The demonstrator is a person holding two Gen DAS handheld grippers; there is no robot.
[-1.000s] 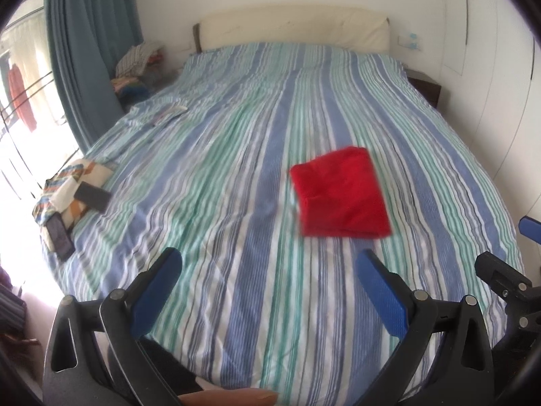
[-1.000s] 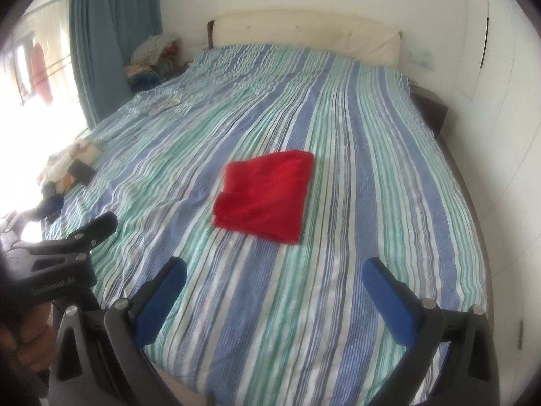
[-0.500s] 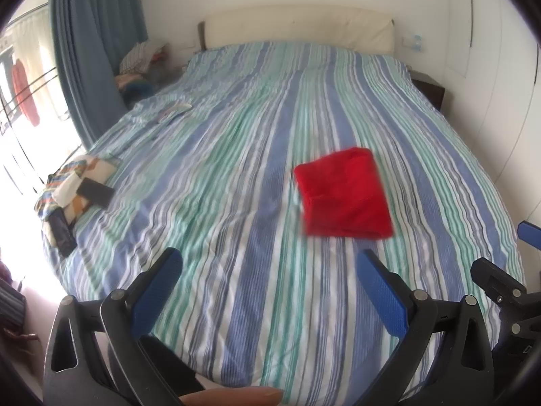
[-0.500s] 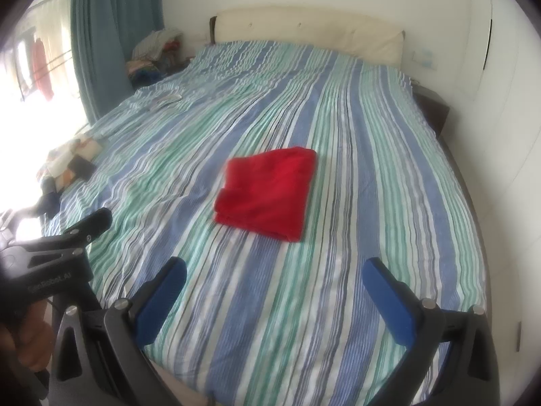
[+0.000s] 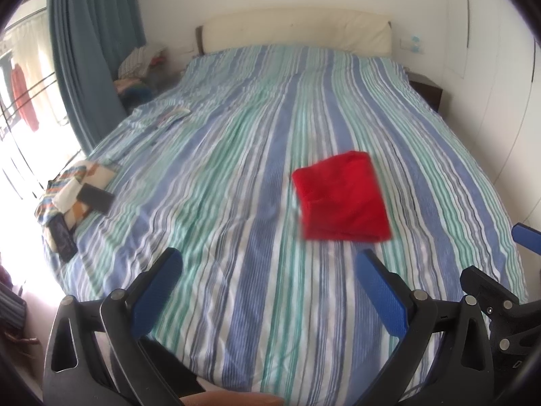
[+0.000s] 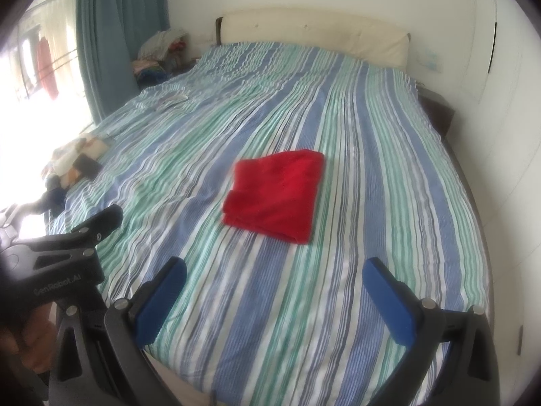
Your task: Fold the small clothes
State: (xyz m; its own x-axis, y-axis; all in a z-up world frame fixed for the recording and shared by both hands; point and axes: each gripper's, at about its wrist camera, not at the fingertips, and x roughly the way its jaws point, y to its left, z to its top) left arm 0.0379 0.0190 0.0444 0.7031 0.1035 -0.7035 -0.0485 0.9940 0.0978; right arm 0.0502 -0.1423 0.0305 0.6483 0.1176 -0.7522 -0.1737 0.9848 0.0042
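While both tongs, left (image 5: 267, 287) and right (image 6: 274, 296), gape empty above bed (image 5: 216, 182) edge, folded red cloth (image 5: 341, 196) lies ahead, well apart.

Both views bedward (shared bedspread (image 5: 236, 176))

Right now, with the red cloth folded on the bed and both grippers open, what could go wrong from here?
1. The red cloth lies loosely folded on the striped bedsheet; a pinch by the right gripper on one layer could undo the fold.
2. The sheet is soft and wrinkled, so the fingers may catch it together with the cloth.
3. The left gripper is close beside the right; they might bump.
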